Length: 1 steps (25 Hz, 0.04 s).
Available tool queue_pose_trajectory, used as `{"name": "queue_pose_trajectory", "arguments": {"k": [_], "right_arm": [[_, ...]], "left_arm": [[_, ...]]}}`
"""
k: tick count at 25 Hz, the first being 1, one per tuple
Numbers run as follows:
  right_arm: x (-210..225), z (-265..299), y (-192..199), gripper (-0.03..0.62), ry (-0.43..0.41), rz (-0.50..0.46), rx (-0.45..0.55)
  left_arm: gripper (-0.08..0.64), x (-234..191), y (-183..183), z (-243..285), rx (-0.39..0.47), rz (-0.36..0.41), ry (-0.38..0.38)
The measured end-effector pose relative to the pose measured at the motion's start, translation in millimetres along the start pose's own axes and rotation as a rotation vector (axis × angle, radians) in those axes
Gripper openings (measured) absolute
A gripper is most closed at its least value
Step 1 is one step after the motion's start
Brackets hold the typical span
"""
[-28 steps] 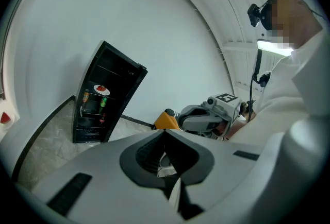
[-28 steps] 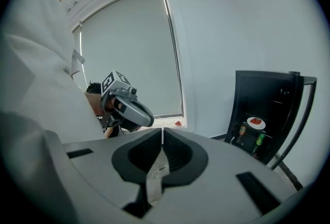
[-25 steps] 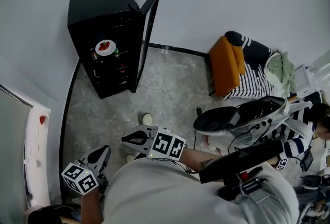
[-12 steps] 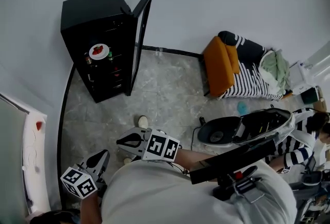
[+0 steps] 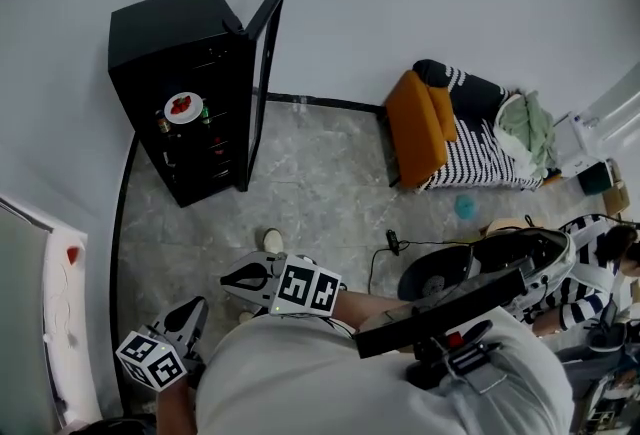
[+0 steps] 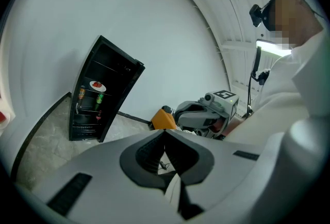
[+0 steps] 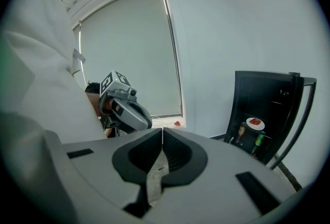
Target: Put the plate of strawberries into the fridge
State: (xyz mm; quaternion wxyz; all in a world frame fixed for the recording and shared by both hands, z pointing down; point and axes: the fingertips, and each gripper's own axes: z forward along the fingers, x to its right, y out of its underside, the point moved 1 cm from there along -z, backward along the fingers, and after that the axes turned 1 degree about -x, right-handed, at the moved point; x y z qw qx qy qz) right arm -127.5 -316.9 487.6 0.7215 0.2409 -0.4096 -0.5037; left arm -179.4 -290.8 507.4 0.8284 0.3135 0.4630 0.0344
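Stone floor [image 5: 320, 183], open fridge [image 5: 175, 33]: plate of strawberries [image 5: 183, 107] on its shelf. Clenched, empty: left hand-held gripper [image 5: 196, 305], right hand-held gripper [image 5: 228, 275].

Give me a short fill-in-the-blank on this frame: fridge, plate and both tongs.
1. Inside the fridge, the white plate holds red ____.
2. The fridge door stands ____.
3. The left tongs and the right tongs are both ____, with nothing between them.
4. The cushion near the wall is ____ in colour.
Missing words: strawberries; open; shut; orange.
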Motion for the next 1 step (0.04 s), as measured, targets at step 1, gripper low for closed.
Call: {"name": "queue_pose_trajectory", "arguments": {"k": [1], "right_arm": [[-0.4,-0.1,-0.6,0.020,0.000,0.001,0.000]], "left_arm": [[0.013,-0.3,0.3,-0.9,0.000,0.000,0.001]]}}
